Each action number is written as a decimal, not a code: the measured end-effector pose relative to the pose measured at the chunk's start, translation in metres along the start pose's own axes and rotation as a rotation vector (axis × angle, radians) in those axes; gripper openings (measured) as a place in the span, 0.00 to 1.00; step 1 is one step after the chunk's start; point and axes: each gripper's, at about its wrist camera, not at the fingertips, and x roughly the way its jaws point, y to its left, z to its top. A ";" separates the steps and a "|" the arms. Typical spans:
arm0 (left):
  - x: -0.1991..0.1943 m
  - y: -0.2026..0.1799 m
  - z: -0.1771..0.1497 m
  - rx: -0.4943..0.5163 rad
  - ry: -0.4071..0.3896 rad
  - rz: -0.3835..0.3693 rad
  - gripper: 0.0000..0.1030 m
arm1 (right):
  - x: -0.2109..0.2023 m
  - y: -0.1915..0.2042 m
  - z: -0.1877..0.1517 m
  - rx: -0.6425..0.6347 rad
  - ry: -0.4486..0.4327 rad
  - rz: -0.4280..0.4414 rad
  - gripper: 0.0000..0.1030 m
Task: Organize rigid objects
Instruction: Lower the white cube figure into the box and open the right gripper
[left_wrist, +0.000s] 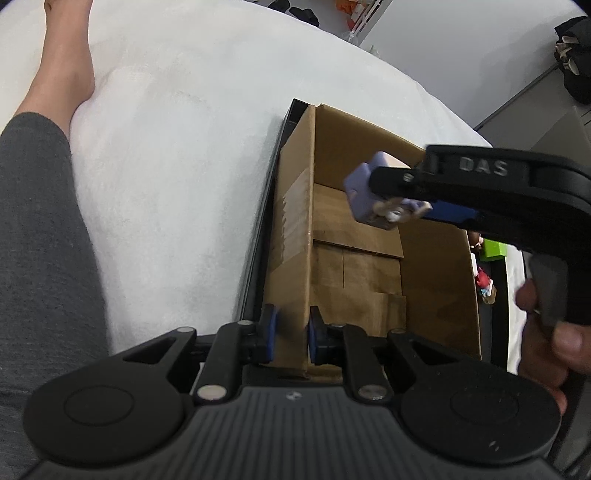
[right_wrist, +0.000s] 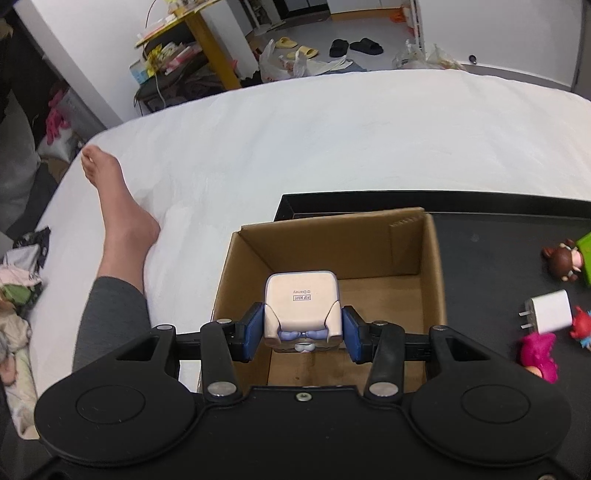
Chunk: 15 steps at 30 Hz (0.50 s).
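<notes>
- here, the right gripper (right_wrist: 302, 334) hangs over the open cardboard box (right_wrist: 437, 266), its blue pads pressed to either side of a small lilac-and-cream figurine (right_wrist: 301, 304), which is carried base-up, above the bare box floor and not yet touching it.
- the left gripper (left_wrist: 290, 334) is nearly shut, its pads pinching the near side wall of the box, apparently to steady it on the black tray (right_wrist: 480, 240) that sits on the white bed (right_wrist: 295, 140).
- seen from the left wrist, the figurine (left_wrist: 364, 192) hangs inside the box mouth, towards the far end, clear of the walls.
- the step in hand looks to be the drop-off: one toy is being delivered into the box, which so far appears empty.
- the next move calls for lowering the figurine until its weight is on the cardboard, then parting the pads just enough to free it, and lifting straight out so neither finger catches the rim.
- still waiting on the tray, to the right of the box: a brown-haired doll (right_wrist: 563, 260) by a green block (right_wrist: 585, 243), a white plug adapter (right_wrist: 550, 312), a pink toy (right_wrist: 539, 356) and a red toy (right_wrist: 583, 326).
- the person's bare leg (right_wrist: 114, 221) lies on the bed to the left, well apart from the work.
</notes>
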 end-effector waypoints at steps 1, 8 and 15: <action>0.000 0.000 -0.001 0.003 -0.001 -0.003 0.15 | 0.003 0.002 0.000 -0.008 0.003 -0.002 0.43; -0.001 0.004 0.001 0.002 -0.008 -0.016 0.16 | 0.020 0.007 0.002 -0.027 0.019 -0.025 0.43; 0.000 0.006 0.000 -0.009 -0.002 -0.043 0.16 | 0.037 -0.001 -0.001 0.003 0.019 -0.005 0.48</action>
